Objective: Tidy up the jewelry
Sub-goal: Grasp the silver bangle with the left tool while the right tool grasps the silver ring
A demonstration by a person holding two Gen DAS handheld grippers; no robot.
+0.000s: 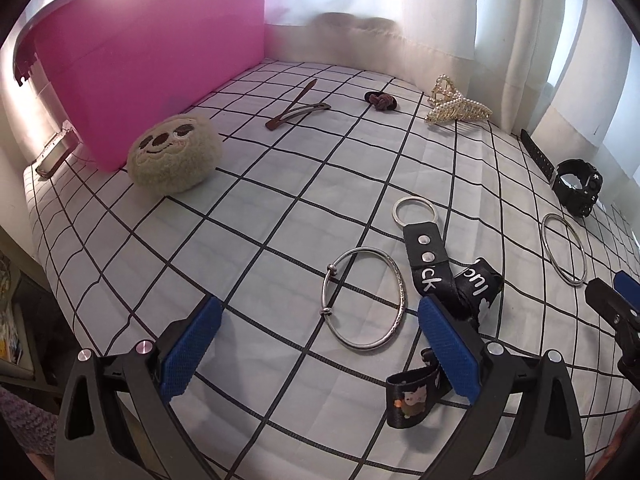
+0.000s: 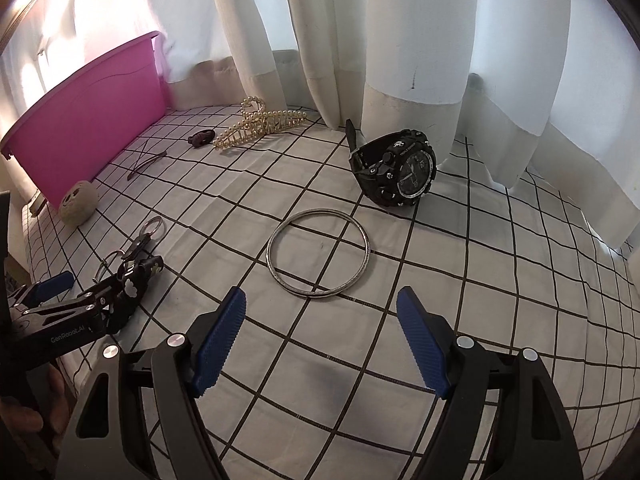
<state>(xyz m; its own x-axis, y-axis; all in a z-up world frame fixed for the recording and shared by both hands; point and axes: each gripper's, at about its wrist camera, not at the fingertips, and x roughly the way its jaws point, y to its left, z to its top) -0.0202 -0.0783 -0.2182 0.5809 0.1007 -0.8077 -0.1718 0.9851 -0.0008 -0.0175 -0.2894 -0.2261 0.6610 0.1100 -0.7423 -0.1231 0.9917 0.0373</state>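
Observation:
My left gripper stands open low over the checked cloth. A beaded silver bangle lies flat between its blue pads, untouched. A black lanyard strap with a key ring lies against the right finger. My right gripper is open too, and a plain silver bangle lies just ahead of its tips. Beyond it sits a black watch. Each gripper shows at the edge of the other view: the right gripper and the left gripper.
A pink bin stands at the back left with a sloth plush in front of it. Brown hair clips, a scrunchie and a pearl claw clip lie near the white curtains. A hand holds the left tool.

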